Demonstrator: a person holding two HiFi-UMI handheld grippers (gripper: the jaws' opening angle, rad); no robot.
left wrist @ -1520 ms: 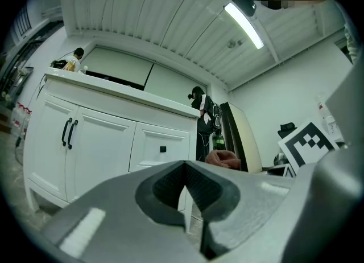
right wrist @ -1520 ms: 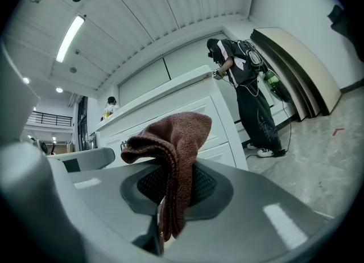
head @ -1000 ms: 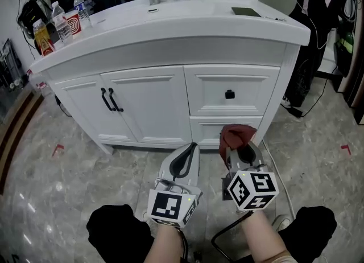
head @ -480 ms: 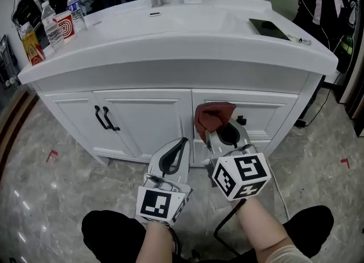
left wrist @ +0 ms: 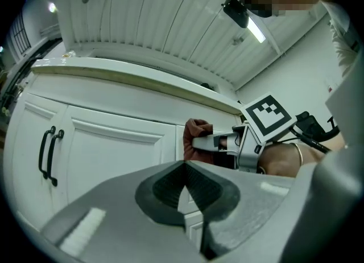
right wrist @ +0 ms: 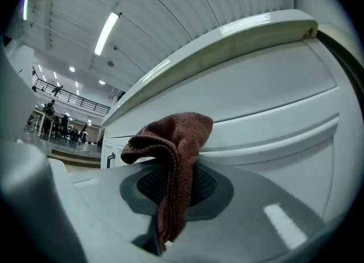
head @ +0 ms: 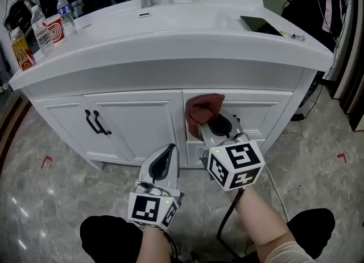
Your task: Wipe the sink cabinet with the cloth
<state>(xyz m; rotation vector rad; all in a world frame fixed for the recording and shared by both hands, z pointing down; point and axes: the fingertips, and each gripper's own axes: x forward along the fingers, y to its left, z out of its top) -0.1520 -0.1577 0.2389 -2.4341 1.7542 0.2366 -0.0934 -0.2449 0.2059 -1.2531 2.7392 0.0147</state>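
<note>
The left gripper (head: pixel 165 160) hung low, jaws pressed together on nothing. To its right, the right gripper (head: pixel 218 126) pinched the brown cloth (head: pixel 203 107). The cloth's bunched end stood up ahead of that gripper's jaws, touching or just off the upper drawer front (head: pixel 259 111) of the sink cabinet (head: pixel 136 116). The right gripper was the nearer one. The doors and drawers were shut, their contents hidden.

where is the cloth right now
In the head view the cloth is pinched in the right gripper, held up at the left end of the top drawer of the sink cabinet.
</note>
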